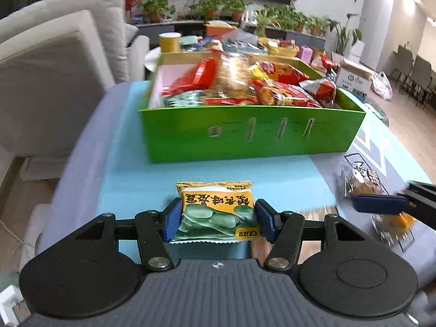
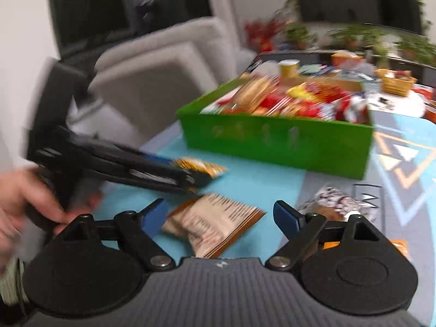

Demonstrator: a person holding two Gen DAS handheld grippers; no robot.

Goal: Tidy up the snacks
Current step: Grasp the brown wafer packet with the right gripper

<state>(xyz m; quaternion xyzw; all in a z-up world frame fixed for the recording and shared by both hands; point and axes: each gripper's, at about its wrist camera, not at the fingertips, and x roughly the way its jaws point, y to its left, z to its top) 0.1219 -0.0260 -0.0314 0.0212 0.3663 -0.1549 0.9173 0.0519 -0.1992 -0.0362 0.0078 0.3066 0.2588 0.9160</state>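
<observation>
My left gripper [image 1: 217, 216] is shut on a yellow-and-green bean snack packet [image 1: 216, 212], held just above the blue mat in front of the green box [image 1: 253, 133], which is heaped with red and orange snack bags. The same packet [image 2: 201, 166] shows in the right wrist view in the left gripper [image 2: 190, 175]. My right gripper [image 2: 220, 214] is open over a brown-and-cream snack packet [image 2: 215, 224] lying on the mat; its fingers stand on either side without touching. The right gripper's blue fingertip [image 1: 378, 204] shows at the far right of the left wrist view.
A clear-wrapped cake snack [image 2: 336, 204] lies on the mat right of my right gripper and also shows in the left wrist view [image 1: 362, 182]. A grey sofa [image 1: 54, 62] stands at the left. More snacks, a basket [image 2: 396, 83] and potted plants stand behind the box.
</observation>
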